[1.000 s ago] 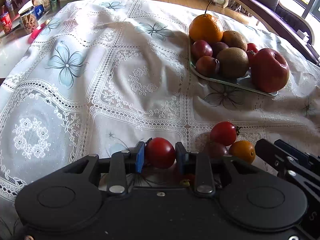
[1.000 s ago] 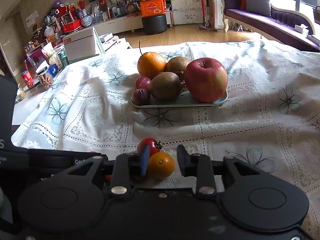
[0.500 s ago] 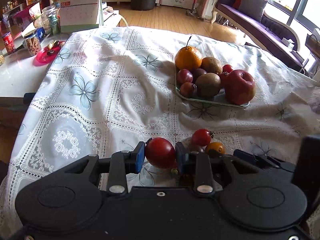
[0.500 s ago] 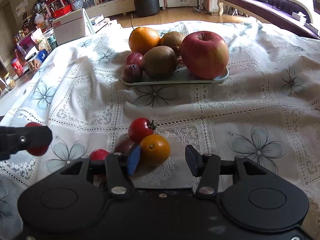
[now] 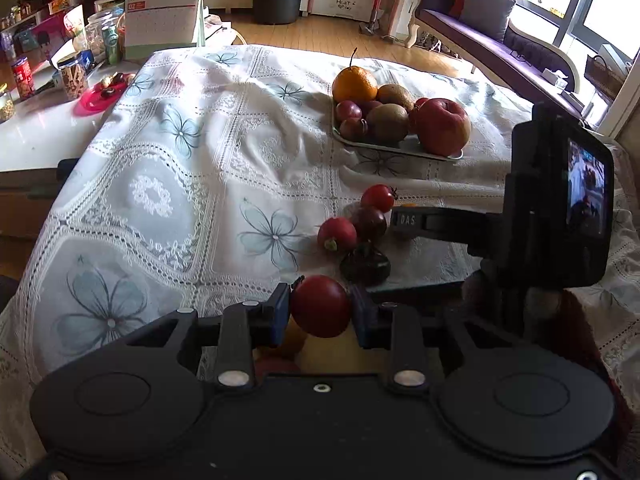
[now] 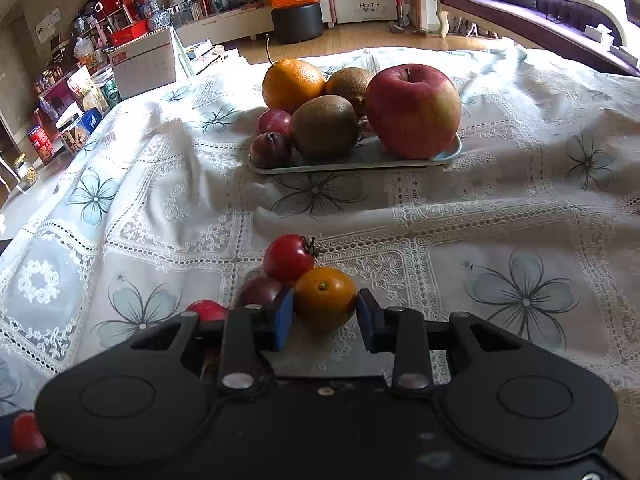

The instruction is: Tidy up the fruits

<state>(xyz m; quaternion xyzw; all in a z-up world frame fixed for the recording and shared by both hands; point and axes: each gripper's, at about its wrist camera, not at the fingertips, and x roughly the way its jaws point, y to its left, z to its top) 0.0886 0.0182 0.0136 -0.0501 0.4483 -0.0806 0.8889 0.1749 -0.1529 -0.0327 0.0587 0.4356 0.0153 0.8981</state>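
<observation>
Left wrist view: left tool [image 5: 320,307] clenched on a red tomato [image 5: 320,306], lifted clear of the lace tablecloth [image 5: 192,184].
Right wrist view: right tool [image 6: 325,312] straddled a small orange fruit [image 6: 325,298]; both pads at its sides, the fruit resting on the cloth; could not tell whether they pressed it.
Loose fruit: a stemmed tomato [image 6: 289,258] touched the orange fruit's far side; a dark plum [image 6: 259,291] just left of it; a red fruit [image 6: 208,309] partly hidden behind the right tool's arm.
Tray [image 6: 352,162]: farther back on the worktop, holding an apple [image 6: 414,111], two kiwis [image 6: 325,126], an orange [image 6: 292,84] and two plums [image 6: 272,138].
Left-view extras: a dark fruit [image 5: 365,264] lay nearest the left tool; right tool's camera body [image 5: 560,204] stood at the right.
</observation>
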